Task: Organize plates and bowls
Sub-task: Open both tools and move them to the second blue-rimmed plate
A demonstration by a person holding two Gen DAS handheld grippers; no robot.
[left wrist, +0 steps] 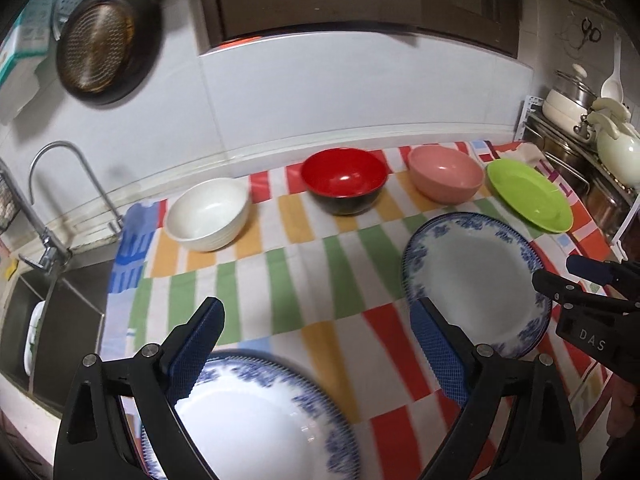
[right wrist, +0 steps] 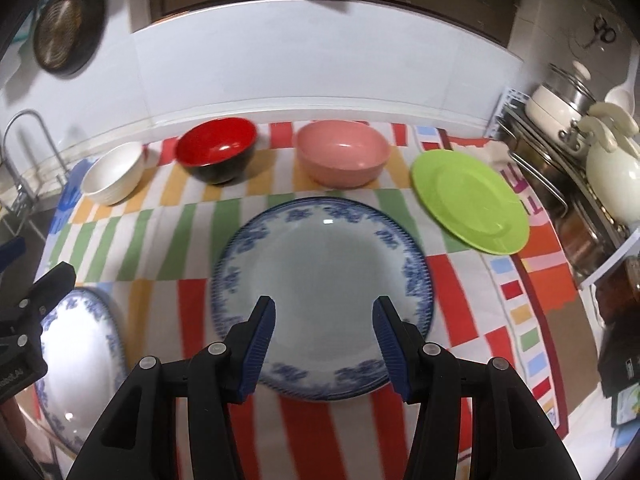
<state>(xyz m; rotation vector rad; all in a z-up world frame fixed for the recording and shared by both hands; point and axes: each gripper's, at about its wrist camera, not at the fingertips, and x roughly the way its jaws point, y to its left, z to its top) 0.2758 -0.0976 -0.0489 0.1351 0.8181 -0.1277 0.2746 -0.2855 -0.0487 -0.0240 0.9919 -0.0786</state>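
On a striped cloth (left wrist: pixel 304 248) stand a white bowl (left wrist: pixel 206 214), a red bowl with a black outside (left wrist: pixel 344 180), a pink bowl (left wrist: pixel 444 172) and a green plate (left wrist: pixel 528 194) in a back row. Two blue-patterned white plates lie nearer: one on the right (left wrist: pixel 476 280) and one at the front left (left wrist: pixel 260 420). My left gripper (left wrist: pixel 316 344) is open above the front-left plate. My right gripper (right wrist: pixel 324 336) is open and empty over the near rim of the right blue plate (right wrist: pixel 320 288). The same bowls show in the right wrist view: white (right wrist: pixel 114 178), red (right wrist: pixel 216 152), pink (right wrist: pixel 342 156), with the green plate (right wrist: pixel 470 200).
A sink (left wrist: pixel 60 320) with a tap (left wrist: pixel 60 184) lies left of the cloth. A pan (left wrist: pixel 96 52) hangs on the back wall. A rack with pots and a kettle (left wrist: pixel 616 152) stands at the right edge.
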